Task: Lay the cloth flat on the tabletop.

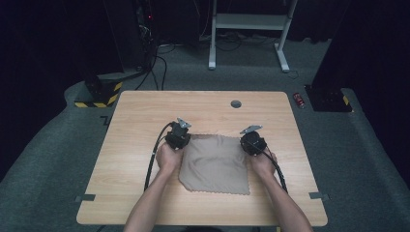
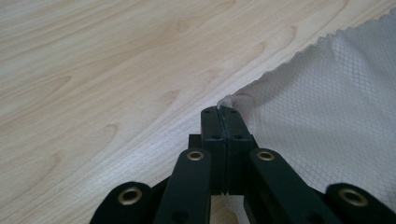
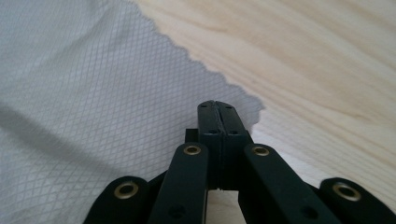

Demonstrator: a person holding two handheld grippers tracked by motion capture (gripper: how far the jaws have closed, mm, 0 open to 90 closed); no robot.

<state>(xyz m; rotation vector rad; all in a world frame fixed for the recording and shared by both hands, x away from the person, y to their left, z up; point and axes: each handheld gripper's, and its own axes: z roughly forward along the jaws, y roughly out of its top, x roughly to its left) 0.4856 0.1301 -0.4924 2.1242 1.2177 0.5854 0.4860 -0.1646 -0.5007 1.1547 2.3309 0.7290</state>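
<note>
Cloth: we see a thin grey-beige cloth (image 1: pixel 215 165) with a scalloped edge and a fine diamond weave, lying flat on the table at the centre of the high view, slightly below the middle of the frame.

Lie of the cloth: roughly square, its far edge running left to right across the frame between our two grippers; its near edge lies toward the bottom of the frame, between our forearms.

Left gripper: our left gripper (image 2: pixel 219 109) sits at the cloth's far left corner, jaws pressed together. In the left gripper view that corner of the cloth (image 2: pixel 327 107) meets the jaw tips and looks pinched between them, the rest spreading to the right of the frame.

Right gripper: our right gripper (image 3: pixel 217 103) sits at the far right corner, jaws likewise closed. In the right gripper view the corner reaches just past the jaw tips and seems caught there, though we cannot make out fabric in the seam; the rest of the cloth (image 3: pixel 93 93) spreads to the left.

Relation that matters: each gripper sits on its own corner, so neither hand is nearer than the other; the body of the cloth lies from both toward the bottom of the high view.

Our judgement: the next move looks like lifting both far corners together and carrying them toward the near edge to fold.

Table: light wooden table (image 1: pixel 140 121), bare around the cloth, with a small round grommet (image 1: pixel 236 104) near its far edge.
</note>
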